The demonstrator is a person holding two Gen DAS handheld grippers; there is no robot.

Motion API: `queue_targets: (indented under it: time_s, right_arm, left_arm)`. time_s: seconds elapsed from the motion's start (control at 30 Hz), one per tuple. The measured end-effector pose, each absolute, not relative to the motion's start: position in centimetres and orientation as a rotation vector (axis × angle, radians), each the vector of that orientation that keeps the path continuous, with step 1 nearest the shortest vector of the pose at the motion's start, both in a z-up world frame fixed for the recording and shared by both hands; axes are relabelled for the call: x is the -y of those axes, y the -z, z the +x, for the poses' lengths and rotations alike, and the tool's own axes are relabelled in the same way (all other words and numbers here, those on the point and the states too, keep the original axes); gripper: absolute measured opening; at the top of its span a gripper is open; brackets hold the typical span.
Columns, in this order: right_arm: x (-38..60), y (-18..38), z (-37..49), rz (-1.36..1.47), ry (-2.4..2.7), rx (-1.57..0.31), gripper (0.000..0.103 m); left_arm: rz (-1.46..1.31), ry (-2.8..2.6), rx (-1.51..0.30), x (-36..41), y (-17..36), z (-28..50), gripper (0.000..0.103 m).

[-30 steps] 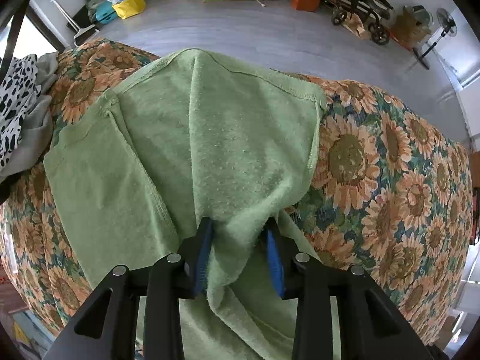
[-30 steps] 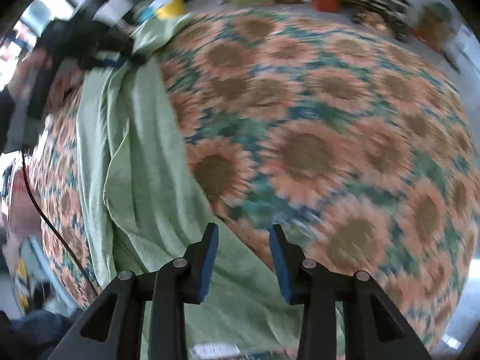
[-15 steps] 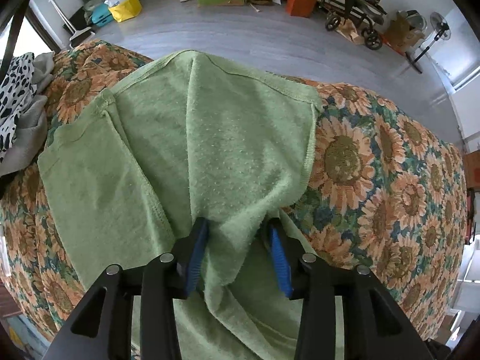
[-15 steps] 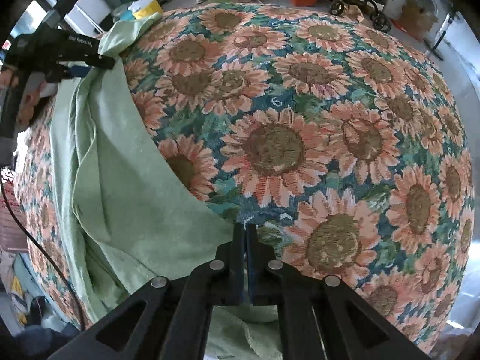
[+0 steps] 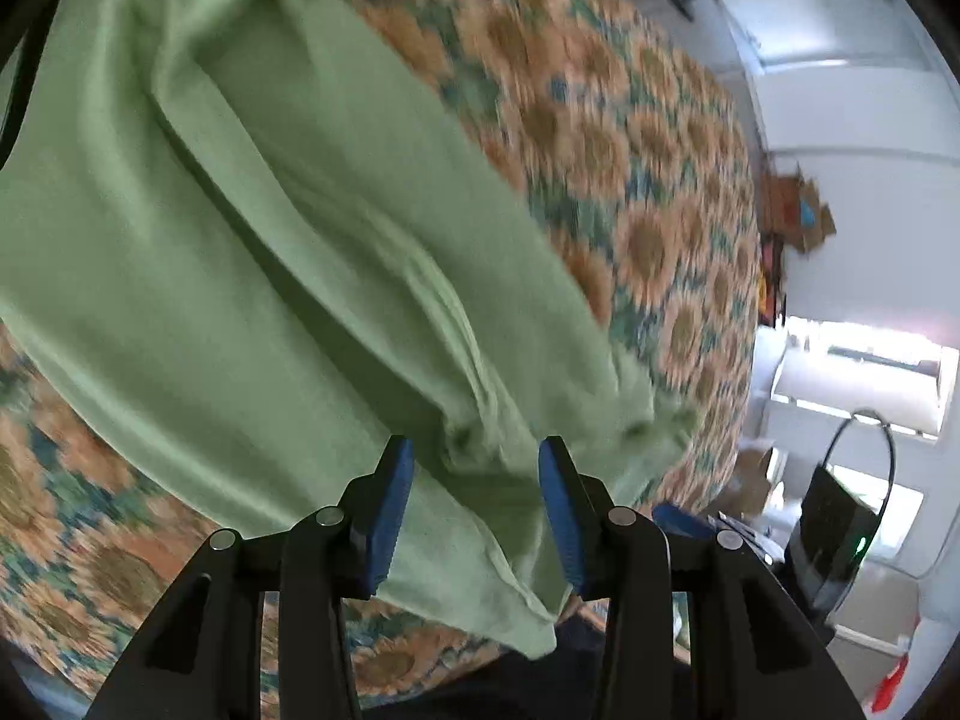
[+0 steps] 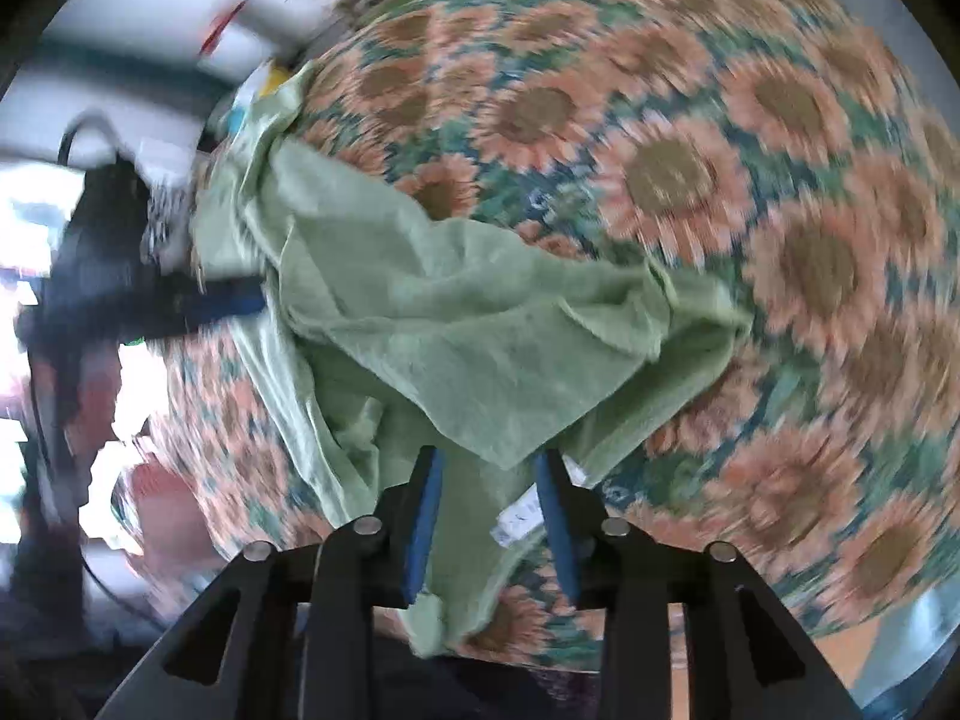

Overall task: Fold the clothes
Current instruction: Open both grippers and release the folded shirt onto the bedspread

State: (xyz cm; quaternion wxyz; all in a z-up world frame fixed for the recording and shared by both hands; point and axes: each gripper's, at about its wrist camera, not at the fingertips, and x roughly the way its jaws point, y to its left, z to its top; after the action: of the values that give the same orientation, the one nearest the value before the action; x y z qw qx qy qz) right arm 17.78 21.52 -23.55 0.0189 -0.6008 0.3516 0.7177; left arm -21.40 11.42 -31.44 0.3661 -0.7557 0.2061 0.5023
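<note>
Green garment (image 5: 288, 276) is spread over the sunflower-print cover (image 5: 648, 192), filling the left and centre of the left wrist frame. Left gripper (image 5: 475, 507) jaws have just been opening, with cloth between them. Right gripper (image 6: 489, 498) jaws have just reopened around a hanging garment corner; grip cannot be told.

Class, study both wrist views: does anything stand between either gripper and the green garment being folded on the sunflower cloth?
Nothing visible does. Folds of the green garment already lie between the blue pads of the left gripper and of the right gripper. Around it only the sunflower cloth shows.
</note>
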Motion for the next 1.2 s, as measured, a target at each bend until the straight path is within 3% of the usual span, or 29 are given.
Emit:
queue_targets:
  time_s: [0.1,0.2,0.23,0.27,0.3,0.33,0.4,0.6,0.7,0.73,0.77,0.93,1.03,1.2]
  right_arm:
    - [-22.4,24.7,17.0,-1.817,-2.178,-1.171,0.047]
    - [-22.8,24.5,17.4,-1.781,-2.122,-1.208,0.042]
    - [-22.9,24.8,17.1,-1.776,-2.108,-1.209,0.028]
    - [-22.8,24.6,16.5,-1.771,-2.114,-1.170,0.006]
    - [-22.8,24.3,16.1,-1.755,-2.130,-1.125,0.003]
    - [-22.8,23.4,16.1,-1.710,-2.173,-1.085,0.002]
    - [-22.8,20.7,16.6,-1.583,-2.297,-1.050,0.001]
    - [-21.2,21.7,18.2,-1.718,-2.278,-0.952,0.003]
    - [-22.3,24.0,17.1,-1.646,-2.171,-1.102,0.017]
    - [-23.2,23.8,17.1,-1.598,-2.162,-1.137,0.034]
    - [-24.1,23.6,17.1,-1.550,-2.153,-1.171,0.043]
    - [-26.1,24.7,14.1,-1.536,-2.122,-1.209,0.041]
    - [-25.1,27.1,10.9,-1.606,-2.012,-1.065,0.005]
    - [-25.2,27.3,14.4,-1.541,-1.878,-1.081,0.007]
  left_arm:
    - [-1.952,-1.300,-0.528,-11.5,32.5,-20.4,0.044]
    - [-1.960,-1.317,-0.587,-13.0,33.7,-18.1,0.044]
    - [-1.963,-1.326,-0.592,-13.2,34.0,-17.9,0.034]
    - [-1.965,-1.336,-0.596,-13.3,34.2,-17.7,0.024]
    - [-1.960,-1.343,-0.583,-13.2,34.2,-17.7,0.010]
    - [-1.954,-1.349,-0.566,-13.1,34.1,-17.8,0.008]
    - [-1.943,-1.358,-0.550,-12.5,33.9,-17.7,0.004]
    - [-1.986,-1.362,-0.522,-10.1,35.1,-18.0,0.004]
    - [-1.961,-1.369,-0.501,-10.3,34.0,-17.7,0.004]
    - [-1.936,-1.368,-0.497,-10.6,33.4,-17.5,0.004]
    - [-1.907,-1.365,-0.514,-11.1,32.7,-17.2,0.004]
    - [-1.763,-1.365,-0.663,-14.5,30.9,-15.2,0.005]
    - [-1.686,-1.357,-0.820,-16.6,31.6,-13.0,0.005]
    - [-1.524,-1.297,-0.928,-18.3,32.9,-8.4,0.005]
